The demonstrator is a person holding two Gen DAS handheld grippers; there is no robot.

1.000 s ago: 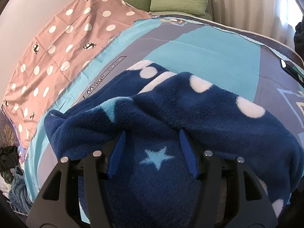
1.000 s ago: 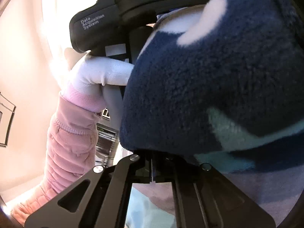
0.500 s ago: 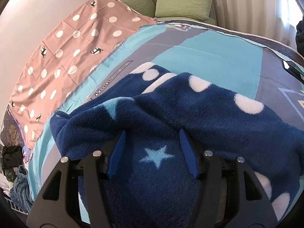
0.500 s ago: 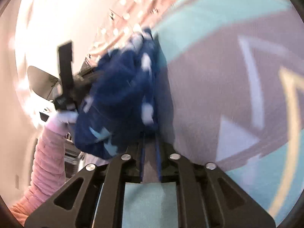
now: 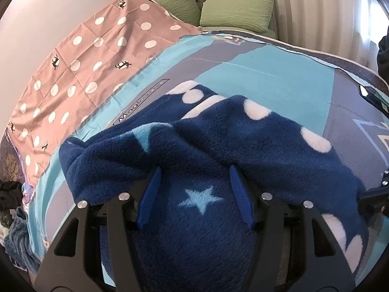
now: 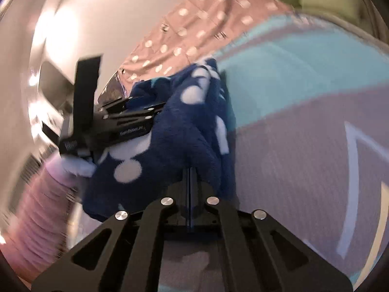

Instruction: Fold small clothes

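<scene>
here the left gripper (image 5: 195,189) points steeply down at the bed, its two blue fingers (image 5: 149,196) standing apart with a thick bulge of the dark blue fleece garment (image 5: 243,146) filling the gap between them. a pale blue star on the fleece sits right between the fingers, and the cloth swells up against both inner faces, so the gripper is holding that fold at a middling spread. the rest of the garment, dotted with white spots, spills forward and to both sides over the turquoise and grey bedspread (image 5: 279,77).

in the right wrist view, which is blurred, the right gripper (image 6: 190,177) is tilted gently downward, its fingers pressed together into one thin line. the tips meet at the near edge of the fleece garment (image 6: 170,131); whether any cloth is pinched there cannot be told from this picture. the garment hangs bunched, with its far side on the bedspread (image 6: 304,146) and its left side lifted in the left gripper (image 6: 145,119).

that left gripper is carried by a white-gloved hand (image 6: 75,165) coming up from the lower left, with a pink quilted sleeve (image 6: 36,209) behind it.

a pink spotted sheet (image 5: 85,68) lies beside the bedspread, and green pillows (image 5: 237,9) rest at the head of the bed.
</scene>
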